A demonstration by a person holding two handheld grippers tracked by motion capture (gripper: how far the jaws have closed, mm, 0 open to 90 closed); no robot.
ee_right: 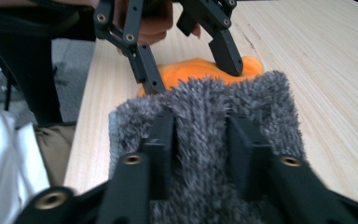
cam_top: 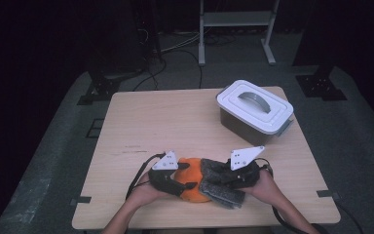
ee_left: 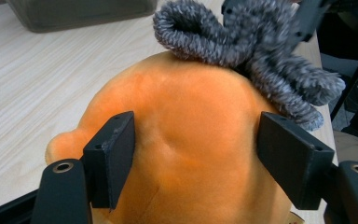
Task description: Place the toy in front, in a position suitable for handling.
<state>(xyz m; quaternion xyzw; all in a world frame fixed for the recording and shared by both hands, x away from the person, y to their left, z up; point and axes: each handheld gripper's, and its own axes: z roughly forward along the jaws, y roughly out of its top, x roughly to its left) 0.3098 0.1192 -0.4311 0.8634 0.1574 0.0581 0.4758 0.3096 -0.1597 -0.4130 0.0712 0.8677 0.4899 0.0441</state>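
Observation:
An orange plush toy (cam_top: 194, 186) lies near the table's front edge. My left gripper (cam_top: 182, 181) is shut on it. In the left gripper view the two black pads press into the plush's (ee_left: 191, 135) sides, around my left gripper's (ee_left: 196, 154) middle. A grey fuzzy cloth (cam_top: 222, 189) drapes over the plush's right side and onto the table. My right gripper (cam_top: 225, 176) is down in that cloth. In the right gripper view the cloth (ee_right: 205, 105) lies loose between the parted jaws of my right gripper (ee_right: 200, 140), not pinched. Beyond it, the left gripper (ee_right: 195, 79) clamps the plush (ee_right: 191, 70).
A grey box with a white lid and handle (cam_top: 255, 109) stands at the table's back right, and its lower wall (ee_left: 74, 14) appears in the left gripper view. The wooden table (cam_top: 160, 122) stretches bare to the left and back. A metal rack (cam_top: 236, 19) stands on the floor behind.

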